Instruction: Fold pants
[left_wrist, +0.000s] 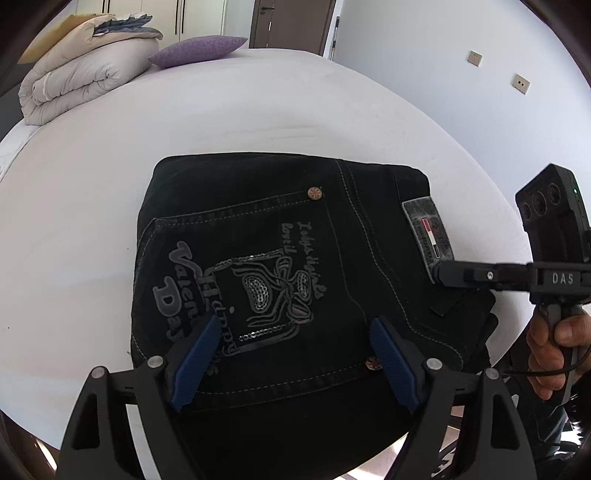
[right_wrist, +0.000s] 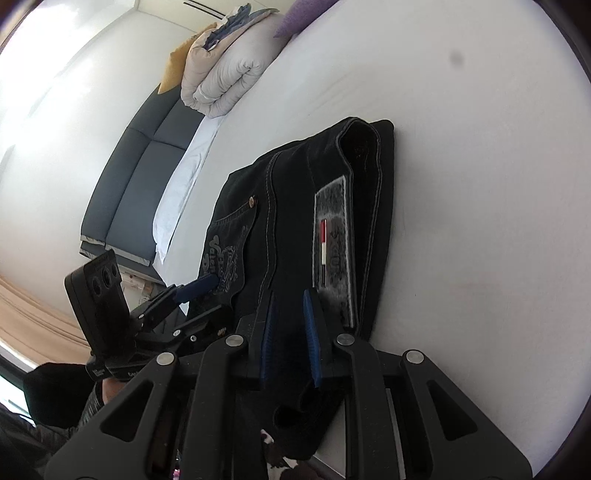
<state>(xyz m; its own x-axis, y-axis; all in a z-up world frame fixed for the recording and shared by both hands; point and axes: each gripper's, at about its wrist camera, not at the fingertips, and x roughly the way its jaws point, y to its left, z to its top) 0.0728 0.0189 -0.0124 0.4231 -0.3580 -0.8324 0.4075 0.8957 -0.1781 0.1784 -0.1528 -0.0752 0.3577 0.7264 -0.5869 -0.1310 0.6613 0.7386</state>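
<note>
Folded pants (left_wrist: 280, 280) lie on bed (left_wrist: 258, 110), duvet (left_wrist: 85, 74) behind.

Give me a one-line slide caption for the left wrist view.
Folded black pants lie on a white bed, left claw open above them, right claw at the waistband patch.

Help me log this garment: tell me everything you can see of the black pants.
The black pants look like dark denim with pale stitching, folded into a compact stack lying flat on the white bed. The back pocket faces up, bearing grey lettering and a sequinned motif, with rivets at its corners. A grey waistband patch carries a red-white stripe. The right hand-held gripper straddles the waistband edge; the left hand-held gripper hangs open over the pocket.
</note>
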